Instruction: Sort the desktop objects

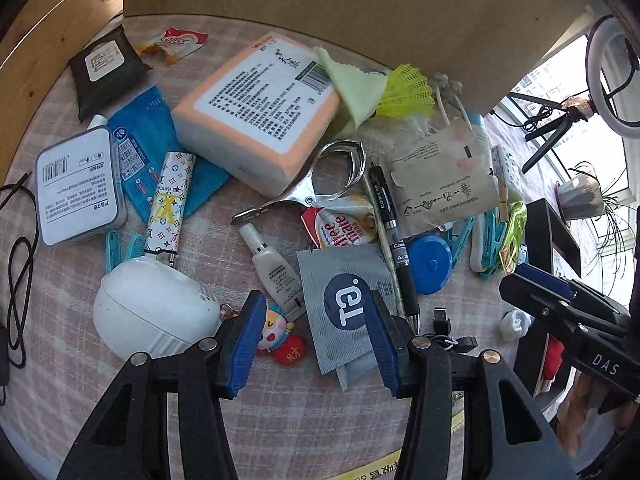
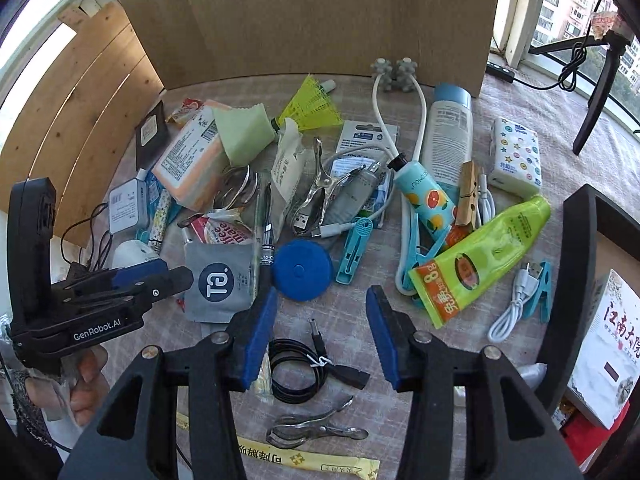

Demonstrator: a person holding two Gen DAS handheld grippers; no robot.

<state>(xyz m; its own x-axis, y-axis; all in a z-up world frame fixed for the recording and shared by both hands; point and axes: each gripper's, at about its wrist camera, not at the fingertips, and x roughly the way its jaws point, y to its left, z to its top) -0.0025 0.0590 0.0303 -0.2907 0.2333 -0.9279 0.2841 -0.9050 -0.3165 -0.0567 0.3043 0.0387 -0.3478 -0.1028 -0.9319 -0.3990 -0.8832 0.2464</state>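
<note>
The sorting seems hardly begun; the desktop objects, such as the grey sachet [image 1: 347,307], blue tape measure [image 2: 302,269] and green tube [image 2: 486,256], lie mixed on the table [image 2: 400,280]; left gripper [image 1: 316,338] and right gripper [image 2: 322,334] hover with jaws apart, holding nothing.

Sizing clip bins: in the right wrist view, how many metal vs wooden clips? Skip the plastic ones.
Metal clips: 3
Wooden clip: 1
Total: 4
</note>
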